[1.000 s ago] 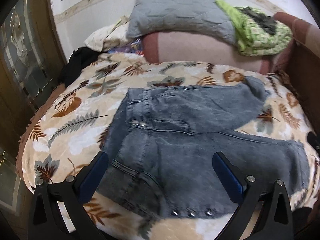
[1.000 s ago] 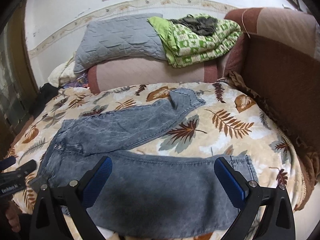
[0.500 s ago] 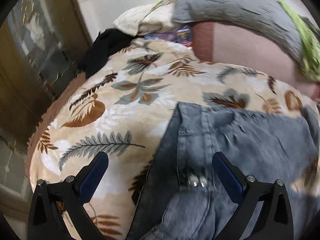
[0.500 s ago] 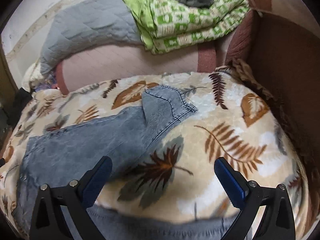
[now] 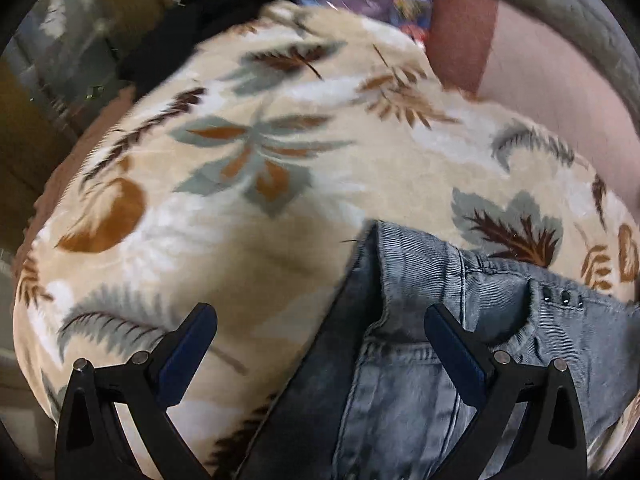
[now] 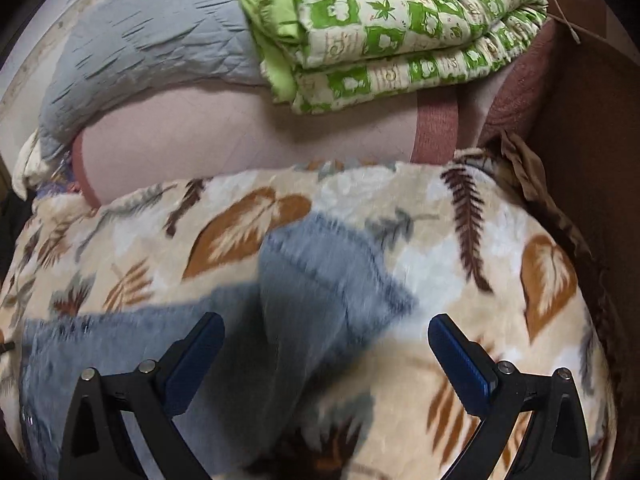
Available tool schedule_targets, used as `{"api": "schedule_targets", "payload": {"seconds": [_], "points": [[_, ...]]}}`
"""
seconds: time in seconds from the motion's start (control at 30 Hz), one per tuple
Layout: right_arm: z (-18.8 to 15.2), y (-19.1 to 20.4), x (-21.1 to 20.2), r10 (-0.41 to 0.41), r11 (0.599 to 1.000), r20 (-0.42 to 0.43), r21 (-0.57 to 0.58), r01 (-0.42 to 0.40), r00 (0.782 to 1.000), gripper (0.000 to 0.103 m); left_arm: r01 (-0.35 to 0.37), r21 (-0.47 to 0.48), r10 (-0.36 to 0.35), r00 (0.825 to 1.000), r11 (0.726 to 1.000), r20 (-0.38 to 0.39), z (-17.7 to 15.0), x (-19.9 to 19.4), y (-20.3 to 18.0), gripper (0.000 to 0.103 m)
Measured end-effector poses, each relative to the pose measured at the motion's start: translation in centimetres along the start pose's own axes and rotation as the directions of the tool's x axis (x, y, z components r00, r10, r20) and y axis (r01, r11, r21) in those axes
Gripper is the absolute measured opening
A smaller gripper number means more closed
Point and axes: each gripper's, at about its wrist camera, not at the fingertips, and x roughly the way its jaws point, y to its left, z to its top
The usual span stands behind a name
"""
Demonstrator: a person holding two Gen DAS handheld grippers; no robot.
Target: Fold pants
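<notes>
Between the wide-open jaws of the left gripper [image 5: 320, 344], the waistband corner of the pants [image 5: 432, 320] is now looming large, where 1 second ago both legs were lying in full view; the right gripper [image 6: 326, 348], jaws equally wide and holding nothing, is now closing on the far leg's hem. Both are likely approaching grasp points. Grey, stone-washed denim, stiff-seamed and studded with 3 rivets, is lying flat on the plush leaf-print blanket [image 5: 248, 200] covering the bed.
</notes>
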Motion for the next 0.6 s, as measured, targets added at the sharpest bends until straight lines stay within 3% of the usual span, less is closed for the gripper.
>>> {"api": "schedule_targets", "payload": {"seconds": [0.1, 0.27, 0.33, 0.4, 0.5, 0.6], "points": [[2.2, -0.3, 2.0, -0.022, 1.000, -0.009, -0.003, 0.022, 1.000, 0.103, 0.006, 0.019, -0.006, 1.000, 1.000, -0.013, 0.2, 1.3, -1.3, 0.103], [5.1, 0.6, 6.2, -0.056, 0.997, -0.058, -0.059, 0.053, 0.997, 0.103, 0.080, 0.094, -0.081, 0.997, 0.992, 0.013, -0.5, 2.0, -3.9, 0.100], [5.8, 1.3, 8.0, -0.077, 0.993, -0.083, -0.094, 0.069, 0.994, 0.103, 0.113, 0.111, -0.113, 0.994, 0.987, -0.006, -0.7, 2.6, -4.5, 0.074], [6.2, 1.8, 9.4, -0.116, 0.987, -0.093, -0.119, 0.105, 0.989, 0.103, 0.144, 0.111, -0.143, 0.990, 0.983, -0.019, -0.8, 3.0, -4.9, 0.065], [6.9, 2.0, 11.3, -0.141, 0.984, -0.111, -0.125, 0.127, 0.984, 0.103, 0.186, 0.165, -0.188, 0.982, 0.968, -0.007, -0.8, 2.1, -6.1, 0.028], [7.2, 2.0, 12.9, -0.138, 0.986, -0.159, -0.119, 0.120, 0.978, 0.103, 0.168, 0.183, -0.176, 0.984, 0.969, 0.024, -0.8, 1.5, -6.7, 0.018]]}}
